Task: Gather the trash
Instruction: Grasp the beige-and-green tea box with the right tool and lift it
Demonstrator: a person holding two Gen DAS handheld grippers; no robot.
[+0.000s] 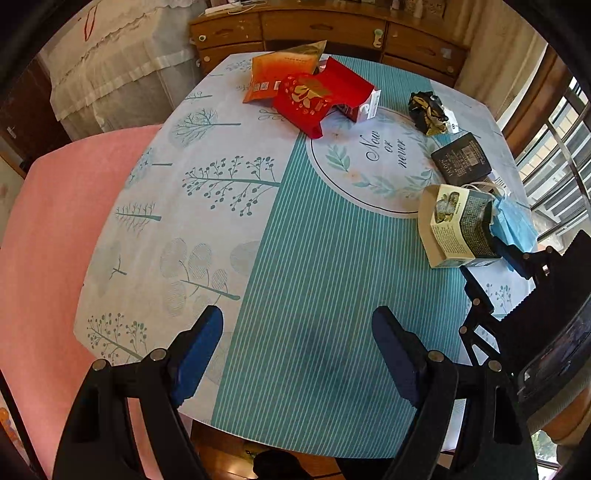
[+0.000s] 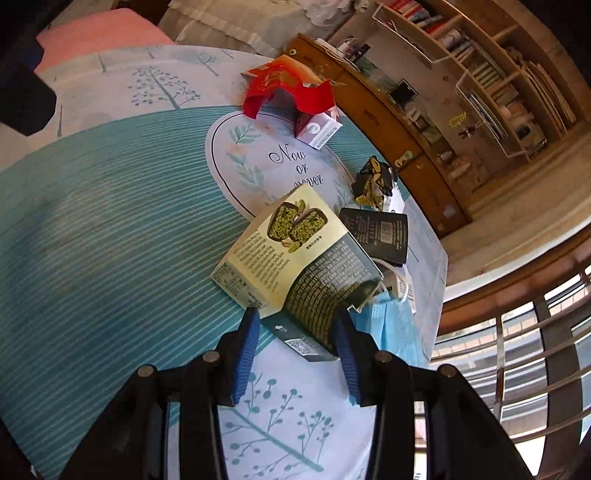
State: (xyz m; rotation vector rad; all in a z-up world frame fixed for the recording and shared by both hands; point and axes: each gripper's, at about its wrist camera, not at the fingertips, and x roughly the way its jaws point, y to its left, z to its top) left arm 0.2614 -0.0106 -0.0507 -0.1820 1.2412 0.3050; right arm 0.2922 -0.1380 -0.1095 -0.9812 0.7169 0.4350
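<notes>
A cream and dark snack box point(image 2: 295, 262) lies on the table; it also shows in the left wrist view point(image 1: 458, 227). My right gripper point(image 2: 297, 325) is open, its jaws either side of the box's near end. A blue face mask point(image 2: 391, 328) lies just right of the box. Beyond lie a black packet point(image 2: 376, 236), a crumpled black and gold wrapper point(image 2: 373, 181), a red carton point(image 2: 291, 92) and an orange bag point(image 1: 280, 72). My left gripper point(image 1: 297, 328) is open and empty over the table's near edge.
The table has a teal and white printed cloth point(image 1: 314, 277). A pink chair point(image 1: 55, 240) stands at its left. A wooden cabinet point(image 1: 332, 33) stands behind the table, shelves point(image 2: 480, 74) above it. A window railing point(image 2: 517, 350) is on the right.
</notes>
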